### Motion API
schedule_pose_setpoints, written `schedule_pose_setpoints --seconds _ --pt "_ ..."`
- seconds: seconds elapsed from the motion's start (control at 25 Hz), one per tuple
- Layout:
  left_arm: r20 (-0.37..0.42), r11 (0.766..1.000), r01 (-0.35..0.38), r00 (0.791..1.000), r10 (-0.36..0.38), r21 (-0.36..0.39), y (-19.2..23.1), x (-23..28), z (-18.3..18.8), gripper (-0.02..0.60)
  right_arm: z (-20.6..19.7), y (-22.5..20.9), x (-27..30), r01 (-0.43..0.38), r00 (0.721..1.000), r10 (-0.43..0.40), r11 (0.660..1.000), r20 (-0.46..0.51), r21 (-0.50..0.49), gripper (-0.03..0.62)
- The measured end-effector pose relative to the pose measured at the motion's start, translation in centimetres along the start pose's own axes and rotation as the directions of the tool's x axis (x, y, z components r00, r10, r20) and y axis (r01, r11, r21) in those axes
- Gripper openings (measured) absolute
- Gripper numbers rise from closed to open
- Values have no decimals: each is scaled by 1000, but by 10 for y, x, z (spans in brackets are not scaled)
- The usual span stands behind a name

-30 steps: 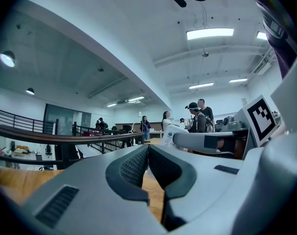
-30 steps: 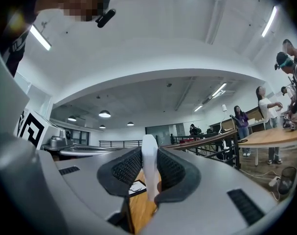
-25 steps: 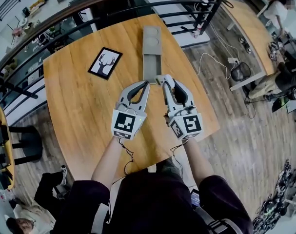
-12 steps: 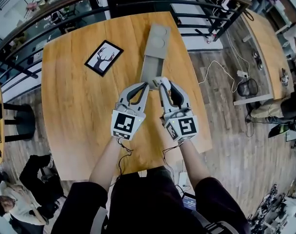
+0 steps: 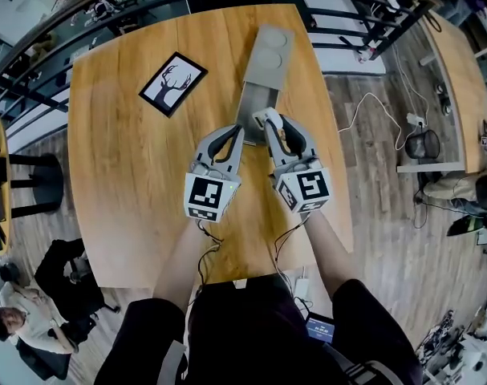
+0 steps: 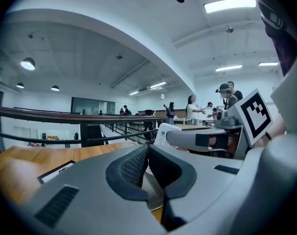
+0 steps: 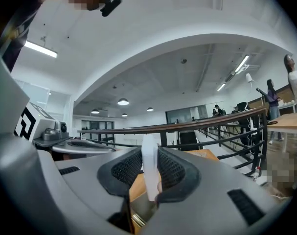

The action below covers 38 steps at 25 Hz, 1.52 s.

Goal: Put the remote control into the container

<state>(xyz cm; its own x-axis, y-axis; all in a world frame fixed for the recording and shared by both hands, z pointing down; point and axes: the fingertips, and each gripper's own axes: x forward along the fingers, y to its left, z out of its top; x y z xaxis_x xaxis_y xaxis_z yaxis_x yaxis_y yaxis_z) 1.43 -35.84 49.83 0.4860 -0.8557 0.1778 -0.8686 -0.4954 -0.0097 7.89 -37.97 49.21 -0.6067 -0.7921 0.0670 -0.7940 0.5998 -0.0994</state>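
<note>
Remote control (image 5: 262, 119), white and slim, sits clamped edge-on between the jaws of the right gripper (image 5: 267, 121), pads pressing both flat sides, jaws partly apart at the remote's width. In the right gripper view the remote stands upright between the ribbed black pads (image 7: 170, 169) and pokes out past the tips. In the head view it hangs over the near end of the grey container (image 5: 256, 101); whether it touches the container, can't tell.

Left gripper (image 5: 238, 131) is just beside the right one, its tips at the container's near left edge. Its jaws are closed tip to tip with nothing between them, clear in the left gripper view.

The container is a long narrow tray lying lengthwise away from the person on the wooden table (image 5: 123, 159), with two round recesses at its far end. Black picture frame (image 5: 172, 83) with a deer print lies flat on the table, left of the container and well apart from it. Marker cubes (image 5: 207, 197) show on both grippers, facing up. Both forearms reach in from the bottom of the frame. Dark railing (image 5: 83, 22) runs past the table's far side. White cable (image 5: 371, 107) lies on the floor to the right.
</note>
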Motion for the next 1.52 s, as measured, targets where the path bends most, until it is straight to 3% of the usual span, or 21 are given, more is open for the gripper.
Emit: schedule_pose_setpoints --seconds 0.28,0.44,0.56,0.72,0.8,0.92,1.16,1.4,1.52 --pt "-35 998 -37 999 36 -44 15 21 -32 14 -46 -10 40 -47 995 42 997 -93 -53 110" --pt "-42 998 -41 998 38 -57 18 28 -41 14 -63 -11 57 -75 988 42 972 -149 -223 110" --pt "-48 997 -47 998 44 -59 21 28 -45 14 -83 -8 68 -138 975 42 883 -216 -450 112" --pt "-49 997 -54 997 51 -61 25 24 -50 14 -109 -3 75 -242 955 49 699 -293 -673 112" --pt "-55 996 -59 997 56 -61 28 23 -52 14 -122 2 77 -300 940 60 612 -336 -732 112" --pt "-61 996 -64 996 60 -65 32 22 -54 14 -131 8 79 -338 929 66 546 -363 -767 112" --pt "-49 995 -67 997 63 -72 34 23 -49 14 -134 8 80 -354 924 60 508 -377 -785 112" --pt "-54 994 -69 996 64 -83 37 20 -54 14 -147 10 74 -415 893 83 532 -443 -738 118" --pt "-52 994 -66 997 62 -85 36 19 -53 14 -156 8 68 -459 865 97 552 -493 -696 163"
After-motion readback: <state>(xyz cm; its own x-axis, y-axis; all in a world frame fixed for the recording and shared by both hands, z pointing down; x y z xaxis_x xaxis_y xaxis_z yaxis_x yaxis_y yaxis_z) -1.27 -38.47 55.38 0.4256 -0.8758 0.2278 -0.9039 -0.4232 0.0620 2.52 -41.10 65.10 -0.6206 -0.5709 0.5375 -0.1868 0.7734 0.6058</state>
